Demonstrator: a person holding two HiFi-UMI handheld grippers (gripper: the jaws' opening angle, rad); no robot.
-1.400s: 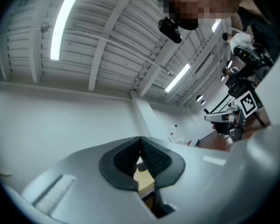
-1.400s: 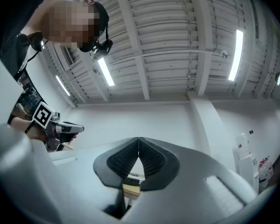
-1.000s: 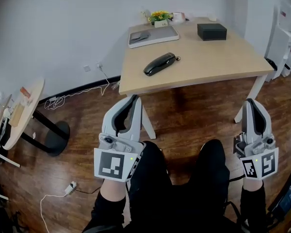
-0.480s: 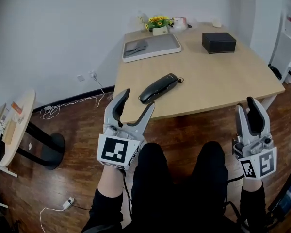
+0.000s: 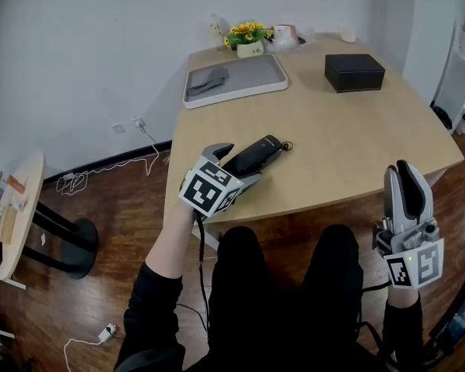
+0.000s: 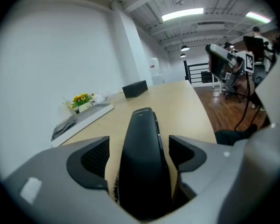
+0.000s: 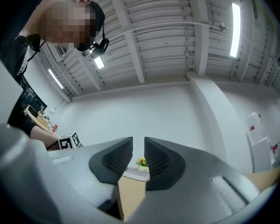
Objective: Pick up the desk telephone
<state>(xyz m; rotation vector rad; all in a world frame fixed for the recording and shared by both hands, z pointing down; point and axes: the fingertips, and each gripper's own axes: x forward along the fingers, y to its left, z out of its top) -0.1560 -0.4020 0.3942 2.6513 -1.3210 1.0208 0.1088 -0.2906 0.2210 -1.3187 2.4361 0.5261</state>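
The black desk telephone handset (image 5: 256,153) lies slantwise near the front edge of the wooden table (image 5: 349,146). My left gripper (image 5: 239,164) reaches down over the table edge. Its jaws are opening and straddle the handset's near end. In the left gripper view the handset (image 6: 142,143) runs between the two pads (image 6: 94,157), with a gap showing on either side. My right gripper (image 5: 407,178) hovers off the table's front right corner, above the person's knee. Its jaws are closing, a narrow slit is left between them, and nothing is in my right gripper (image 7: 138,155).
A white tray (image 5: 244,84) holding a grey cloth (image 5: 207,77) sits at the table's back left, with a flower pot (image 5: 248,37) behind it. A black box (image 5: 354,72) stands back right. A round side table (image 5: 15,208) and floor cables (image 5: 101,165) lie to the left.
My left gripper swung forward and down from above the lap onto the table, and its jaws spread around the handset. The right gripper's jaws parted slightly. The view moved closer to the table.
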